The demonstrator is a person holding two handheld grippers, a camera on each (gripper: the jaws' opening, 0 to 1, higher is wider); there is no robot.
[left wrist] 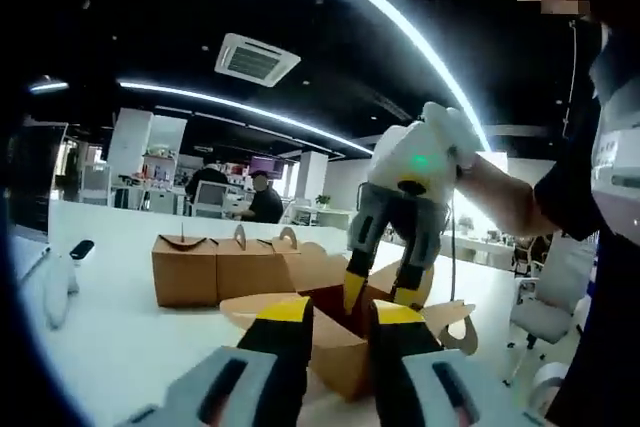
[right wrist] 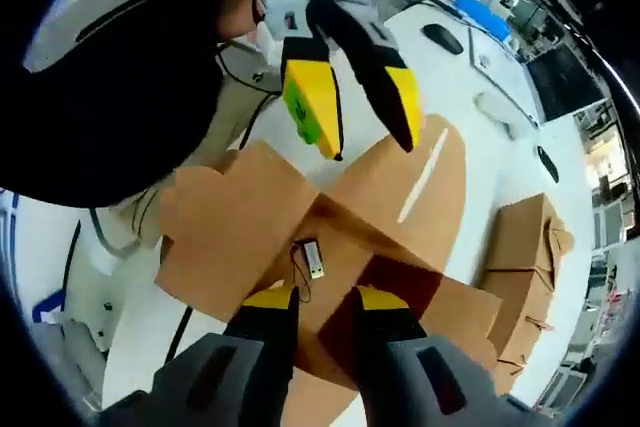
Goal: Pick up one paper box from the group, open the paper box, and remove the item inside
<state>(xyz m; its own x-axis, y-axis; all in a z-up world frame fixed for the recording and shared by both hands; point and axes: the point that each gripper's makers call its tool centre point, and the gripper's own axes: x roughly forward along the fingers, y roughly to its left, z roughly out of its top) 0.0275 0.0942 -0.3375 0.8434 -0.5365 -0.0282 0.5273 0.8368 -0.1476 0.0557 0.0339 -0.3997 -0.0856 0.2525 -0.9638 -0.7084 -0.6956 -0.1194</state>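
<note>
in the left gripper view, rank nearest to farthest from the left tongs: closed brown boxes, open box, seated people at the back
1. Open box, directly ahead at the left tongs, with the right tongs reaching into it.
2. Closed brown boxes, behind it to the left on the white table.
3. Seated people, far background.

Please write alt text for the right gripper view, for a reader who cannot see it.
The right gripper points its parted jaws down into an opened brown paper box, where a small item with thin wires lies. The left gripper hangs open opposite it.
</note>
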